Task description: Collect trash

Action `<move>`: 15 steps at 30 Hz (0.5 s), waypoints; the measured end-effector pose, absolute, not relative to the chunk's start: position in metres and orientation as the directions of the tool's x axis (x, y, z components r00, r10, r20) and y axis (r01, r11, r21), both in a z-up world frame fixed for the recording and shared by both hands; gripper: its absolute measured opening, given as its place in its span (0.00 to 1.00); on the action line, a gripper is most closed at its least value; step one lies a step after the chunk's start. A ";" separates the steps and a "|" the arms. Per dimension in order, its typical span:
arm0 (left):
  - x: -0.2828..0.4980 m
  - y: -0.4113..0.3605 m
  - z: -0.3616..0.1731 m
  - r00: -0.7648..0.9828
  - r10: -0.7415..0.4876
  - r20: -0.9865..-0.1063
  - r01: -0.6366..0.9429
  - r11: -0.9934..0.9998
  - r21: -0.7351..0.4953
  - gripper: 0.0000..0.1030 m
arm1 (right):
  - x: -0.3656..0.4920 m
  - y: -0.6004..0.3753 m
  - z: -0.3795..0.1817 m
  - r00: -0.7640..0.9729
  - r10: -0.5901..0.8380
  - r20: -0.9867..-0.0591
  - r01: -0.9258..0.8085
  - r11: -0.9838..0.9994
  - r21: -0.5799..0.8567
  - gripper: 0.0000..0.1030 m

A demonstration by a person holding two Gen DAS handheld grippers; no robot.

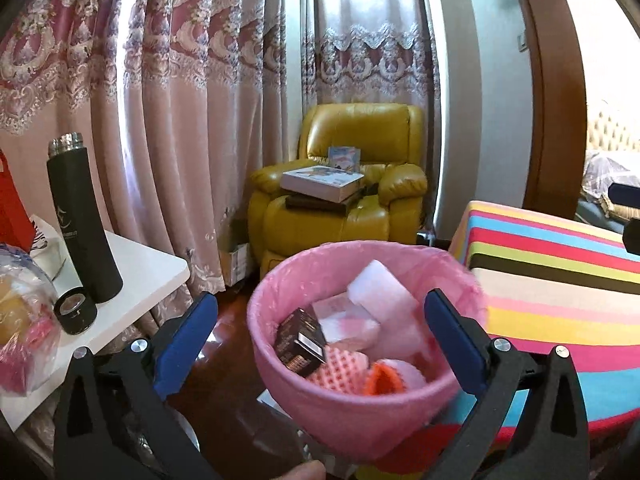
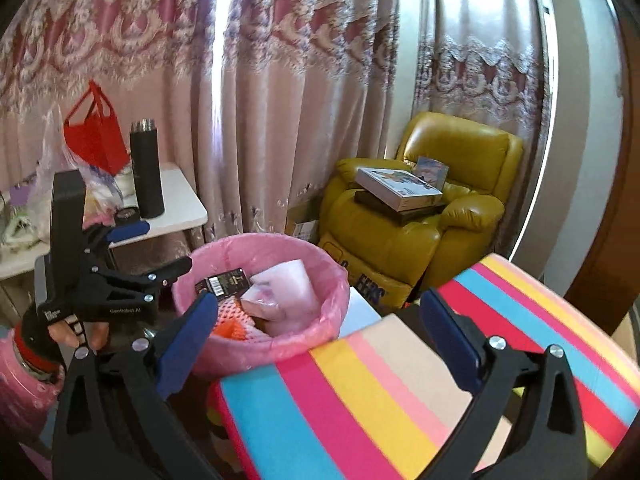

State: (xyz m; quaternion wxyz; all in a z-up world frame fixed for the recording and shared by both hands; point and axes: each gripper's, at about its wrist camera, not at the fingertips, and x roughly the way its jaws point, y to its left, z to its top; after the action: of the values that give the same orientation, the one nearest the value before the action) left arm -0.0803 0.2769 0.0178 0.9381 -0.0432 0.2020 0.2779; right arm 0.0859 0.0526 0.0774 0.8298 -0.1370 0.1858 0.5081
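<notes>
Pink-lined trash bin point(image 1: 360, 412) is sitting lower centre of the left wrist view, already holding a dark box point(image 1: 300, 342), white foam blocks point(image 1: 382, 300) and pink netting point(image 1: 340, 368); looks like a drop-off step is wrapping up. Left gripper point(image 1: 320, 338) is hanging over the bin, jaws wide apart, nothing between them. Right gripper point(image 2: 318, 338) is likewise spread and empty above the striped table point(image 2: 360, 400), so the next move is probably hunting for further trash, none obvious here.
</notes>
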 end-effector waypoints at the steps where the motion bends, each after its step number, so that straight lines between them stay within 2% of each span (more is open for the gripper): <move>1: -0.082 0.272 0.019 0.764 0.505 -0.401 -0.539 0.842 0.033 0.94 | 0.084 0.045 0.077 0.417 0.794 -0.441 -0.892 0.452 -0.029 0.95; 11: -0.122 0.207 0.027 0.824 0.448 -0.346 -0.488 0.872 -0.032 0.94 | 0.068 -0.012 0.046 0.490 0.750 -0.445 -0.842 0.539 -0.018 0.95; 15: -0.126 0.181 0.023 0.837 0.419 -0.352 -0.445 0.896 0.010 0.94 | 0.066 -0.017 0.036 0.491 0.741 -0.458 -0.840 0.543 -0.021 0.95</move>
State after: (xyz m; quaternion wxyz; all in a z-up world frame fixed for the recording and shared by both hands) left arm -0.1263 0.1811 0.0226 0.9576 -0.0359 0.1754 0.2255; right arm 0.0658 -0.0174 0.0356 0.8548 -0.1216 0.2020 0.4623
